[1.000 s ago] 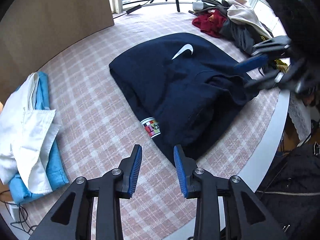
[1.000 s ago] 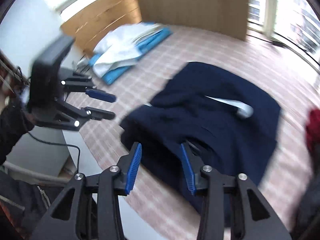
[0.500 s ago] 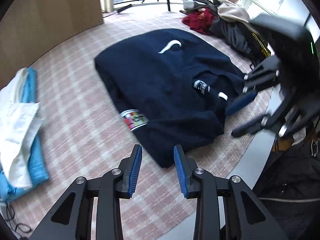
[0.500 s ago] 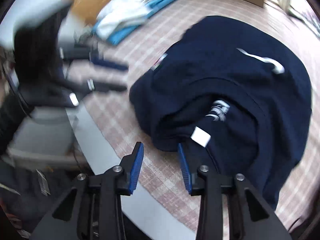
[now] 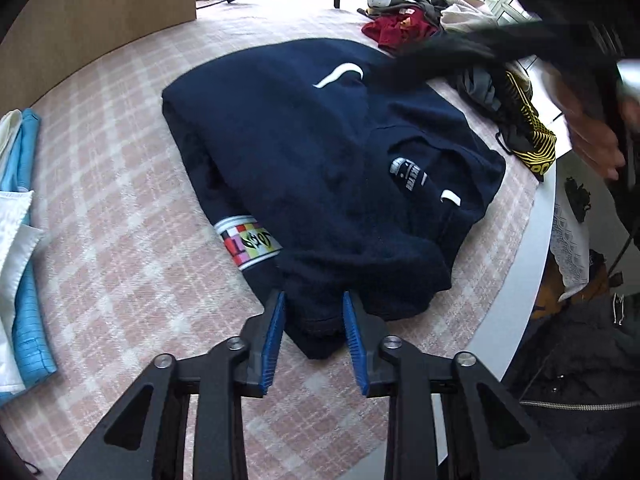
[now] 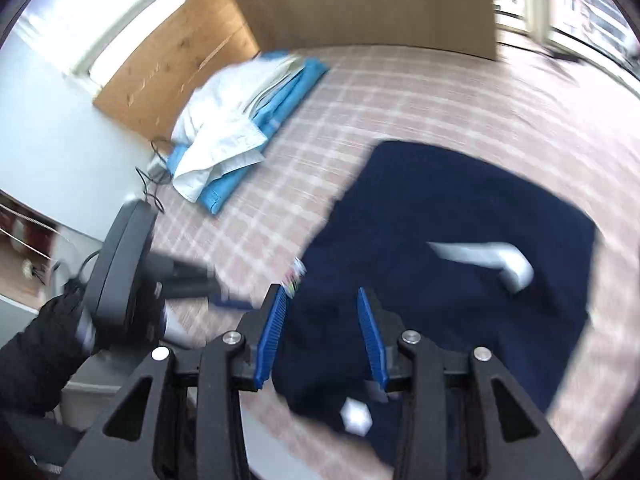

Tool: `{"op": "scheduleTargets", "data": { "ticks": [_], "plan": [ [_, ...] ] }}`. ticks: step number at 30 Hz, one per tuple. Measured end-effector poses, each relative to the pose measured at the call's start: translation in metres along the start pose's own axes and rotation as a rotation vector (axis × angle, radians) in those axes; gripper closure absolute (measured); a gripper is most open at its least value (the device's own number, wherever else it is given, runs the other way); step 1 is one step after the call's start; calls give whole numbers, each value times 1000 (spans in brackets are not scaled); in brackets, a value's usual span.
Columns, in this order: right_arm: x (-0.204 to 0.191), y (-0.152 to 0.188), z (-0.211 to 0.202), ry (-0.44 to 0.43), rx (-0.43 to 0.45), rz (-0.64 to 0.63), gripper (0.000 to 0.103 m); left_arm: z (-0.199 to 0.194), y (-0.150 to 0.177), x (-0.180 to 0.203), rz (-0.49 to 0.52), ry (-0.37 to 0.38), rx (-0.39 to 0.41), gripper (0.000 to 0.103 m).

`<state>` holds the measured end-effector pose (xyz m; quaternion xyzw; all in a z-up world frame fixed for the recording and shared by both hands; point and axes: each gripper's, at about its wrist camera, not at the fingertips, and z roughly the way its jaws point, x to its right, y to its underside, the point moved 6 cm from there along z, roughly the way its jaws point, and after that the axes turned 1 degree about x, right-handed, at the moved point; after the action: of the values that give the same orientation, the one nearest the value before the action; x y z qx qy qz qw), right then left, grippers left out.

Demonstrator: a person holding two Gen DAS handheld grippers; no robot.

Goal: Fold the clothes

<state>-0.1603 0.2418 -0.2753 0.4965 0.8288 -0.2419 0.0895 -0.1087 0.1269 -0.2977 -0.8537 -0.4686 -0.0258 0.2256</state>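
A folded navy sweatshirt [image 5: 320,168] with a white swoosh and a striped colourful cuff [image 5: 250,242] lies on the pink checked tablecloth. My left gripper [image 5: 314,326] is open, its blue pads on either side of the garment's near corner. In the right wrist view my right gripper [image 6: 322,330] is open above the navy sweatshirt [image 6: 460,264]; the picture is blurred. The left gripper's body [image 6: 124,276] shows at the left there, held by a gloved hand. A blurred dark sleeve and a hand [image 5: 592,136] cross the upper right of the left wrist view.
A stack of folded white and blue clothes [image 5: 16,240] lies at the table's left, also in the right wrist view [image 6: 236,124]. A heap of unfolded clothes [image 5: 440,16] sits at the far right. The table's white rim [image 5: 520,280] curves along the right. A brown board [image 6: 360,0] stands behind.
My left gripper has moved forward until its pads flank the sweatshirt's near corner. The right gripper has swung up and away from the collar side, and its view is blurred.
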Motion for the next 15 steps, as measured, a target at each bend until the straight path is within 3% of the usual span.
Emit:
{"op": "scheduleTargets", "data": {
  "ticks": [4,6,8,10,13,15],
  "plan": [
    [-17,-32,63,56,-122,-27,66,-3,3,2,-15,6,21,94],
    [-15,-38,75,68,-139,-21,66,-10,4,2,-32,10,44,95],
    [-7,-38,76,73,-130,-3,72,-20,7,6,-42,23,67,95],
    [0,-38,77,78,-122,15,98,-30,13,11,-52,26,83,95],
    [11,-38,77,53,-114,53,99,-39,24,16,-85,44,89,95],
    [13,-37,76,44,-108,63,100,-38,32,18,-111,90,73,103]
  ]
}}
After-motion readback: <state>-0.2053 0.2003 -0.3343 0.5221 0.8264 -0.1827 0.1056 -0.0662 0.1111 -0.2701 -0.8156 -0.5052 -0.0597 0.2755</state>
